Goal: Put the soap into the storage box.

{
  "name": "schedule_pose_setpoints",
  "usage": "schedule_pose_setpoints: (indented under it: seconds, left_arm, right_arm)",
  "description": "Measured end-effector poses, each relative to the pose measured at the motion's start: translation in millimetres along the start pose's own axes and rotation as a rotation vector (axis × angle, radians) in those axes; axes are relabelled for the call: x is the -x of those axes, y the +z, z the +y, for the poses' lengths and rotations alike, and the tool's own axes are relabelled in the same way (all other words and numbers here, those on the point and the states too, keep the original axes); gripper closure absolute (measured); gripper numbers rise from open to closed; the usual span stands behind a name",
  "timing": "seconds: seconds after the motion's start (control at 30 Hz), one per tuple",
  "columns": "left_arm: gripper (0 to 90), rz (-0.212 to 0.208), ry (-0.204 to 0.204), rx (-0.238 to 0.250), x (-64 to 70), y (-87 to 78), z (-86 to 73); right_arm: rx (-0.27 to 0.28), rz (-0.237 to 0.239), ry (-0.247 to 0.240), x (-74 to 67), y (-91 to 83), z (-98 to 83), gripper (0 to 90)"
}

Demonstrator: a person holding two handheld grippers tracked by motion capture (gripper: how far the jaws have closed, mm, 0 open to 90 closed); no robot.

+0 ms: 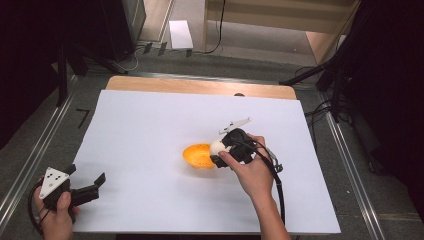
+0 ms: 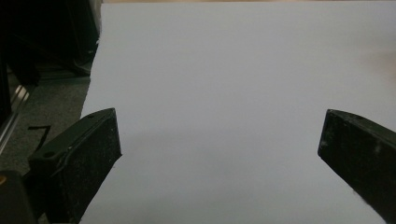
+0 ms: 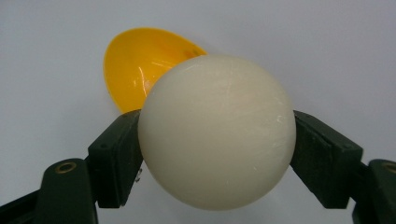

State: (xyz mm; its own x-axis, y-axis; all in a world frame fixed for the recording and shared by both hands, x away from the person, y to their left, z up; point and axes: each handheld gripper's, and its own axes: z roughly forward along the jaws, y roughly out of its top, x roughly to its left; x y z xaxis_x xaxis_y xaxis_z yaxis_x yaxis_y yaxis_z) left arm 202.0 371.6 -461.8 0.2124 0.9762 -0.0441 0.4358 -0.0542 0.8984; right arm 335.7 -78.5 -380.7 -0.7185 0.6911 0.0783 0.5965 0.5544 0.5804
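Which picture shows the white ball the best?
The right gripper view: the white ball is big and close there, squeezed between the right tongs, with the orange bowl behind. The high view shows the ball small, beside the bowl. The left gripper view looks at the white sheet.

Ball [image 3: 217, 130] just before bowl [image 3: 135, 65]

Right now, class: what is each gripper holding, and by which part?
The right gripper clamps the white ball across its widest part, near the orange bowl. The left gripper is open, holding nothing.
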Motion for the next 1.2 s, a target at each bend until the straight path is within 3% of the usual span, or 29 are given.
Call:
schedule_pose_setpoints:
  seconds: [0.73, 1.2]
  left_arm:
    - [0.0, 0.000, 0.001, -0.001, 0.0, 0.1, 0.1]
    - [0.0, 0.000, 0.002, 0.001, 0.1, 0.0, 0.0]
  right_arm:
    - [-0.019, -0.003, -0.014, -7.8, 14.0, 12.7, 23.4]
    - [-0.043, 0.015, -0.028, -17.1, 32.2, 18.5, 23.4]
